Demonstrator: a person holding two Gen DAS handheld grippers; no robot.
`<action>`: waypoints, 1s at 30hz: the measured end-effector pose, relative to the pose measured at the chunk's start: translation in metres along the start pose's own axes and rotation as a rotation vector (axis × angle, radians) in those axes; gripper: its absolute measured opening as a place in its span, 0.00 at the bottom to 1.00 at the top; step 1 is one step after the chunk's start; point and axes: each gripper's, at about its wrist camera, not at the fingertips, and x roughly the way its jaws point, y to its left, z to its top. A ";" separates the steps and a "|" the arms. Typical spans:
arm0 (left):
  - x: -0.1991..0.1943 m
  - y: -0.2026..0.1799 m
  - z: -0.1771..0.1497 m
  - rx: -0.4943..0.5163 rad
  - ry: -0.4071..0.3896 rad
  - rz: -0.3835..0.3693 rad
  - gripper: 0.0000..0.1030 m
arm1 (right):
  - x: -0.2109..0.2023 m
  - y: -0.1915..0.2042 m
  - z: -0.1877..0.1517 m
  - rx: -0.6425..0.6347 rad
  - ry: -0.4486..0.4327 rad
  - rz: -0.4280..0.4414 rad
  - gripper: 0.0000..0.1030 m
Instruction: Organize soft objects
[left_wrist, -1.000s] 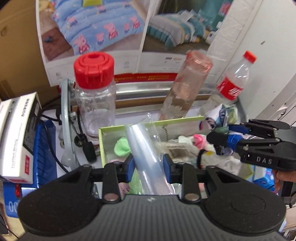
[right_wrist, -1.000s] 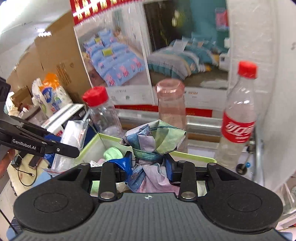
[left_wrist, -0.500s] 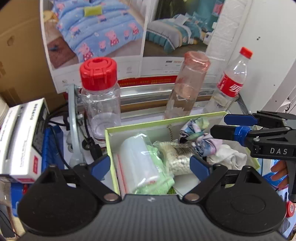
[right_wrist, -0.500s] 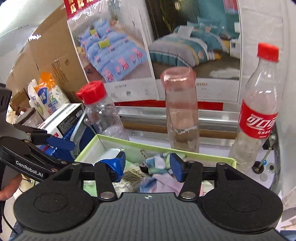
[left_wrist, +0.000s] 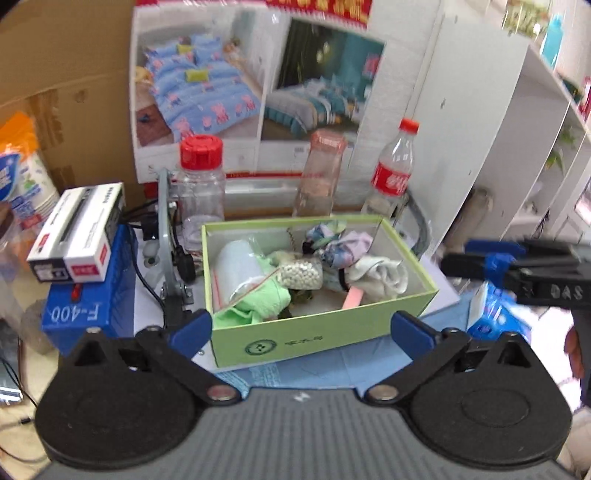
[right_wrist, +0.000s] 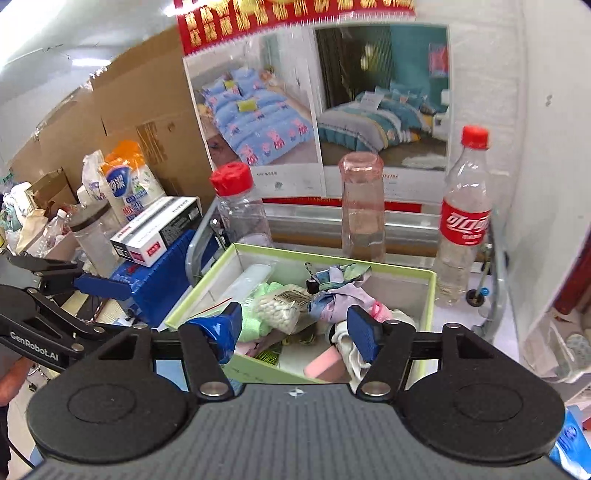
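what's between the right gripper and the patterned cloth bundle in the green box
Nothing visible. The right gripper hangs open and empty over the near rim of the green box, and the patterned cloth bundle lies just beyond its fingertips, uncovered on top of the pile, with the bag of white beads beside it.

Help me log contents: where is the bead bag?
In both views the bead bag lies mid green box, between the green cloth and patterned cloth bundle.

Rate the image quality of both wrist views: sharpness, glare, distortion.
Left wrist view: motion-blurred throughout, the green box and right claw smeared, fisheye bending the shelving. Right wrist view: sharper, the cola bottle label legible; glare on the poster's plastic; edges curved.
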 end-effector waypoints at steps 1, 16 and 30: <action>-0.006 -0.002 -0.009 -0.015 -0.016 0.006 1.00 | -0.015 0.005 -0.010 0.015 -0.037 0.000 0.48; -0.044 -0.071 -0.104 -0.006 -0.238 0.136 1.00 | -0.098 0.045 -0.142 0.153 -0.308 -0.105 0.49; -0.019 -0.082 -0.182 0.014 -0.173 0.234 1.00 | -0.076 0.038 -0.212 0.307 -0.302 -0.358 0.49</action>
